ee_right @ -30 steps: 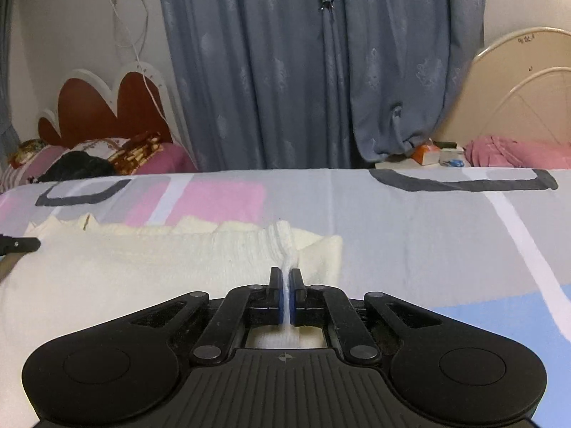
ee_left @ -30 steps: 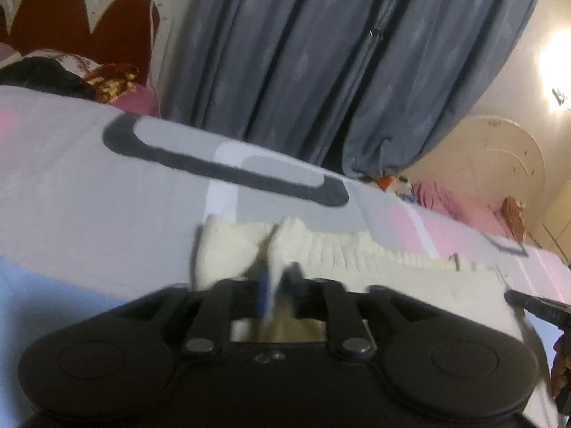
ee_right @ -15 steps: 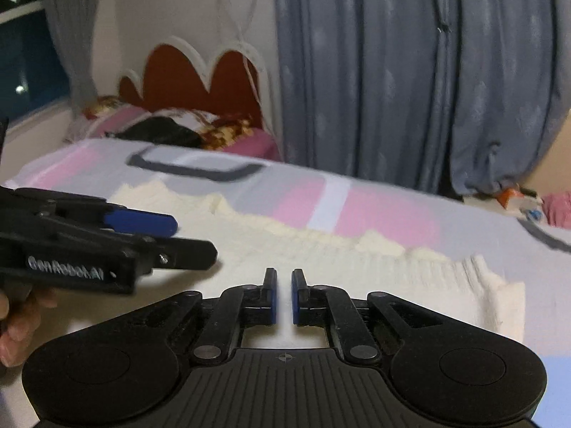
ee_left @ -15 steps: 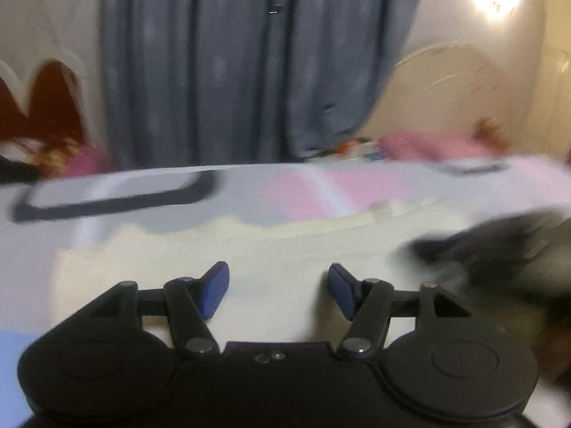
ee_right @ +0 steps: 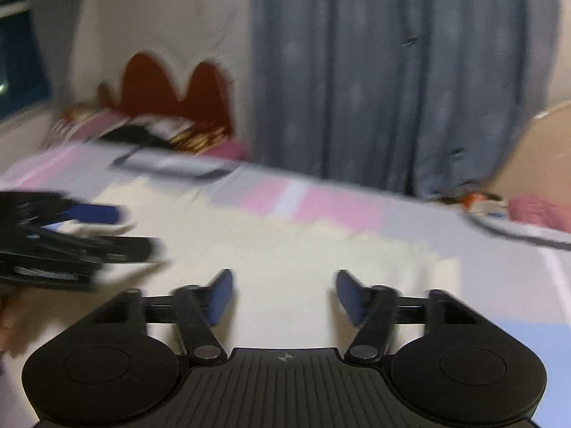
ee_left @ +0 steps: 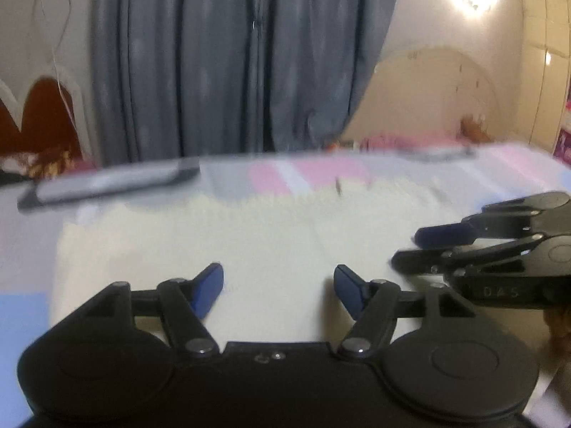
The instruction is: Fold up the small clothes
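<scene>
The cream knit (ee_left: pixel 271 246) lies flat on the bed (ee_left: pixel 32 235), spread wide across the patterned sheet, its scalloped far hem toward the curtain (ee_left: pixel 232 57). In the right wrist view the same knit (ee_right: pixel 321 260) fills the middle of the bed (ee_right: pixel 517 274), with its right edge ending short of the grey and blue patches of the sheet.

The left gripper (ee_left: pixel 278 285) hangs over the near part of the knit with its jaws spread wide and nothing between them. The right gripper (ee_right: pixel 283 294) is likewise wide and empty, above the near middle of the cloth. Each shows in the other's view: the right gripper (ee_left: pixel 421 249) comes in from the right edge, the left gripper (ee_right: pixel 135 232) from the left, both low over the cloth and close to each other.

Judging by how it lies, the knit looks like a broad, smooth rectangle, so one fold may already be in it, though blur hides any doubled edge and I cannot tell for sure. No grip is in place now. What seems left is at least one more fold to bring it down to a compact packet, which calls for fresh holds on an edge or on two corners. Both views are smeared, so the hem's fine detail cannot be read.
</scene>
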{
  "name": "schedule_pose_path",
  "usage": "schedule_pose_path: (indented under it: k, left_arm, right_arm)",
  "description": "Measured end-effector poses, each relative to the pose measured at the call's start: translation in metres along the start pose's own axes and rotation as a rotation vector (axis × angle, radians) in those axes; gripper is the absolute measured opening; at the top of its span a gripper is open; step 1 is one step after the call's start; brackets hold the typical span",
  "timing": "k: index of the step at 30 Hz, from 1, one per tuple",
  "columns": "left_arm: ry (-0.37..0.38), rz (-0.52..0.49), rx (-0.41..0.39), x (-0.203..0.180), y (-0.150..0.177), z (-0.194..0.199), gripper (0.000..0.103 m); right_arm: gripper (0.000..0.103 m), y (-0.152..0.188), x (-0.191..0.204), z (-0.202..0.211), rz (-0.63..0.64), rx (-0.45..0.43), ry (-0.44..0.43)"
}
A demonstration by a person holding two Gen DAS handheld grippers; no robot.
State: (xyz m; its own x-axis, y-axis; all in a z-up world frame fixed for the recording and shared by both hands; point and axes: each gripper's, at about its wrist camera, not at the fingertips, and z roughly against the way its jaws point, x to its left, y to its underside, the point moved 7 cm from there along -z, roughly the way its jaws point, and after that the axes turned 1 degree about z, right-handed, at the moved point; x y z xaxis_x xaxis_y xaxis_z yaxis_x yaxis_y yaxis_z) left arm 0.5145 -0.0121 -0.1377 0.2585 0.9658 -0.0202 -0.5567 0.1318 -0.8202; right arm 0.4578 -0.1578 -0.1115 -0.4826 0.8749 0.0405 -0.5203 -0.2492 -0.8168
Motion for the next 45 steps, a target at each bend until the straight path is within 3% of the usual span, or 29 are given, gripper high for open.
schedule_pose_path:
  k: [6, 9, 12, 14, 18, 21, 26, 28, 33, 38, 41, 45]
  left_arm:
    - [-0.086, 0.059, -0.011, 0.025, 0.005, 0.027, 0.065]
    - [-0.025, 0.072, -0.042, 0.013, 0.004, 0.038, 0.067]
    - [-0.001, 0.024, 0.009, -0.01, 0.014, 0.028, 0.069]
    - [-0.034, -0.01, 0.023, -0.01, 0.023, 0.023, 0.071]
    - [-0.076, -0.005, 0.027, 0.005, 0.024, 0.042, 0.063]
    - [-0.056, 0.044, -0.013, 0.0, 0.026, 0.063, 0.064]
    - [-0.054, 0.081, 0.04, -0.025, 0.058, 0.071, 0.064]
    - [-0.085, 0.055, 0.024, -0.029, 0.069, 0.08, 0.064]
    - [-0.076, 0.057, -0.022, -0.033, 0.065, 0.105, 0.065]
    - [-0.092, 0.048, 0.035, -0.031, 0.076, 0.096, 0.066]
    - [-0.155, 0.072, 0.043, -0.002, 0.086, 0.105, 0.066]
    - [-0.157, 0.093, 0.053, 0.024, 0.094, 0.119, 0.063]
  right_arm:
    - [0.035, 0.014, -0.031, 0.014, -0.073, 0.009, 0.093]
    - [0.035, 0.009, -0.018, 0.03, -0.068, -0.021, 0.05]
    - [0.035, 0.008, 0.02, 0.031, -0.003, -0.025, -0.018]
    - [0.035, 0.021, 0.024, 0.019, 0.009, 0.039, 0.017]
    - [0.035, 0.03, 0.001, 0.033, -0.041, 0.026, 0.055]
    - [0.035, 0.031, 0.0, 0.061, -0.063, 0.003, 0.041]
    - [0.035, 0.057, 0.052, 0.076, -0.022, 0.034, -0.041]
    - [0.035, 0.073, 0.066, 0.077, 0.016, 0.051, -0.022]
    - [0.035, 0.08, 0.071, 0.101, 0.038, 0.004, 0.008]
    - [0.035, 0.087, 0.09, 0.093, 0.058, 0.034, -0.022]
    - [0.035, 0.095, 0.072, 0.097, 0.075, 0.041, 0.023]
    - [0.035, 0.116, 0.011, 0.122, -0.053, 0.048, 0.201]
